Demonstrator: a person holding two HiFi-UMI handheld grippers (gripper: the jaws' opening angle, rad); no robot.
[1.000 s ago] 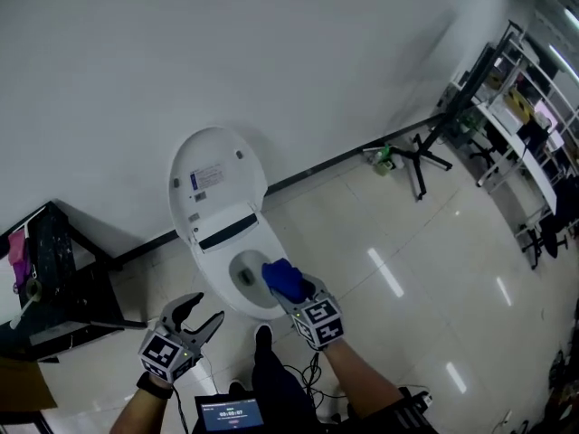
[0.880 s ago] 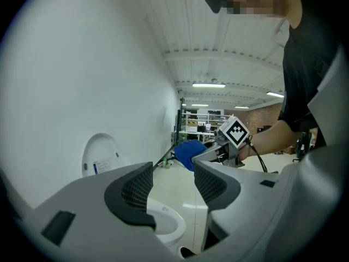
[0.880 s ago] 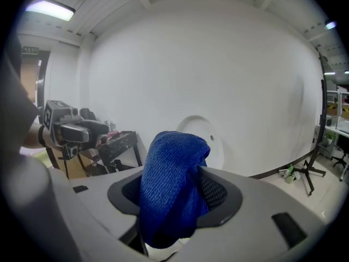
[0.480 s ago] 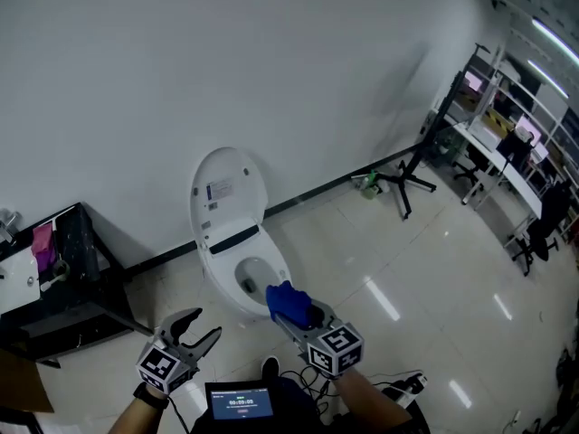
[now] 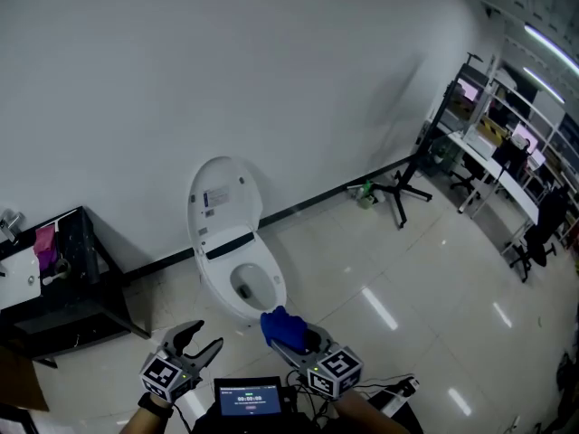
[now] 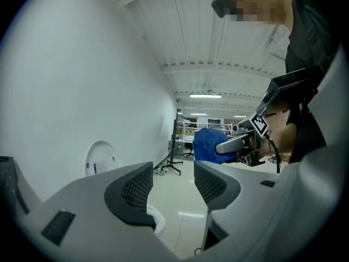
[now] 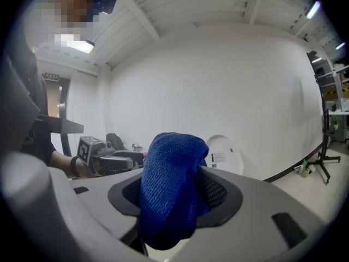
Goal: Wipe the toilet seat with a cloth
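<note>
The right hand-held gripper [image 5: 288, 335], clamping the nubby blue cloth [image 5: 280, 324], is drawing back from the glossy white oval toilet seat [image 5: 272, 279] and hanging just short of its front rim (wiping is looking paused or finished). The left hand-held gripper [image 5: 195, 344] is idling, jaws apart and empty.

Bunched blue cloth [image 5: 280, 323] clamped in right gripper [image 5: 289, 334], near open white toilet [image 5: 213, 271].
</note>
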